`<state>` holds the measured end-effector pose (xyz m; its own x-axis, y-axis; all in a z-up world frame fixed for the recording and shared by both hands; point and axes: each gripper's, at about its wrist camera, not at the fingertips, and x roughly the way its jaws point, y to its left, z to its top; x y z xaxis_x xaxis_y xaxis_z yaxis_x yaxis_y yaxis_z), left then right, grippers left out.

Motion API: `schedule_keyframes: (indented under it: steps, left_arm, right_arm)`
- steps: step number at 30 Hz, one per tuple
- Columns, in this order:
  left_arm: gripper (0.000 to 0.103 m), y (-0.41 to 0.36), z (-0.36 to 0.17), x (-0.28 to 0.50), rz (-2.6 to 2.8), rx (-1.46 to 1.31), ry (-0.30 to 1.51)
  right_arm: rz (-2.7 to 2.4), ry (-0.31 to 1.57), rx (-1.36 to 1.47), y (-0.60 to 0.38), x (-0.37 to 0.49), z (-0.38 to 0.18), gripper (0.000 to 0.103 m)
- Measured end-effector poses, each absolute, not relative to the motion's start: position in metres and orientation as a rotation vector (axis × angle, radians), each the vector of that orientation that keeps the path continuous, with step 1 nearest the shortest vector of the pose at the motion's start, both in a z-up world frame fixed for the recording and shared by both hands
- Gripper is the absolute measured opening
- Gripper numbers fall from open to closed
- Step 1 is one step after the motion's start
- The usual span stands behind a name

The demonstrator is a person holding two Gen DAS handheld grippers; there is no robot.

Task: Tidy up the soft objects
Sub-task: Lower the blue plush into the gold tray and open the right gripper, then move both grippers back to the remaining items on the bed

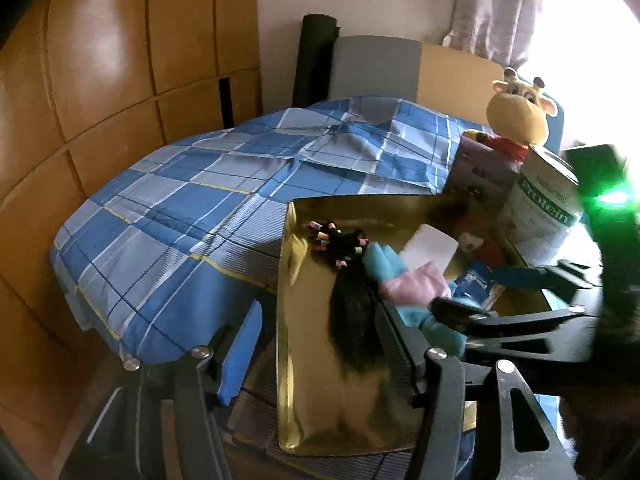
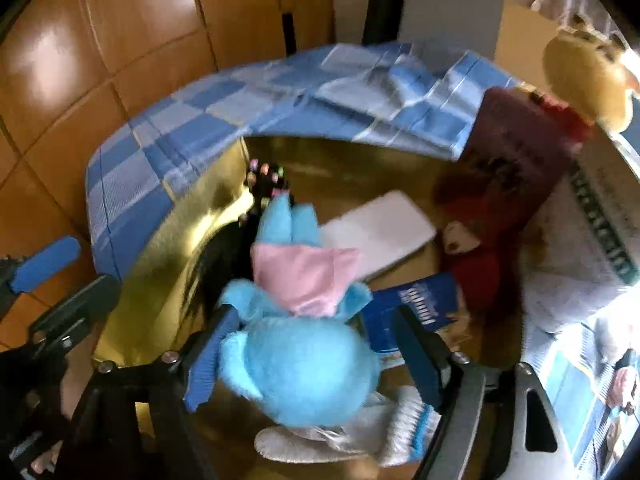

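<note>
Right gripper (image 2: 316, 354): jaws spread wide, one blue-padded finger on each side of the blue plush toy; the pads stand just beside its fur and do not squeeze it.
Blue plush toy (image 2: 304, 364): round and fluffy, between the right gripper's fingers, lying on the gold tray with its pink piece ahead of the fingertips.
Pink piece (image 2: 308, 276): soft pink cloth on the toy's upper part, just ahead of the right gripper.
White and blue soft thing (image 2: 384, 432): under the blue toy's near side, close to the gripper's base; too blurred to tell what it is.
Black hair bundle (image 2: 224, 268): to the left of the blue toy, touching it, with coloured beads (image 2: 266, 178) at its far end.
White flat card (image 2: 380, 232): ahead and right of the toy, lying on the tray.
Blue packet (image 2: 416, 304): just right of the toy, beside the right finger.
Red plush (image 2: 480, 264): further right, on the tray.
Gold tray (image 2: 168, 264): shiny, under all these things.
Left gripper (image 1: 316, 344): jaws apart over the tray's near left corner, with nothing pressed between them; its right finger lies against the black hair.
Checked blue cloth (image 1: 192, 208): beyond and left of the tray, covering the surface.
Protein tin (image 1: 540, 216): at the tray's far right.
Giraffe plush (image 1: 520, 116): behind the tin, upright.
Wooden panels (image 1: 100, 60): the wall to the far left.
</note>
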<state>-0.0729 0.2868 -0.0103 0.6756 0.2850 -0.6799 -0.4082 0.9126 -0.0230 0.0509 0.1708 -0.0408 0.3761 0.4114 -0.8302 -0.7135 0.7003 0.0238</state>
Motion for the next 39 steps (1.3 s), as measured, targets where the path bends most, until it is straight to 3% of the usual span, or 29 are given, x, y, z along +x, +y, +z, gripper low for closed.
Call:
schedule_keyframes:
  steps: [7,17,39]
  left_arm:
    - [0.061,0.283,-0.007,-0.074,0.398,-0.172,0.734]
    - [0.061,0.256,0.002,-0.066,0.361,-0.122,0.732]
    - [0.061,0.222,0.005,-0.053,0.307,-0.059,0.748]
  right_arm:
    - [0.577,0.774,-0.343,0.144,0.029,0.000,0.083]
    - [0.470,0.689,-0.288,0.106,0.014,0.039,0.083]
    - [0.458,0.638,-0.205,0.078,0.013,0.059,0.083]
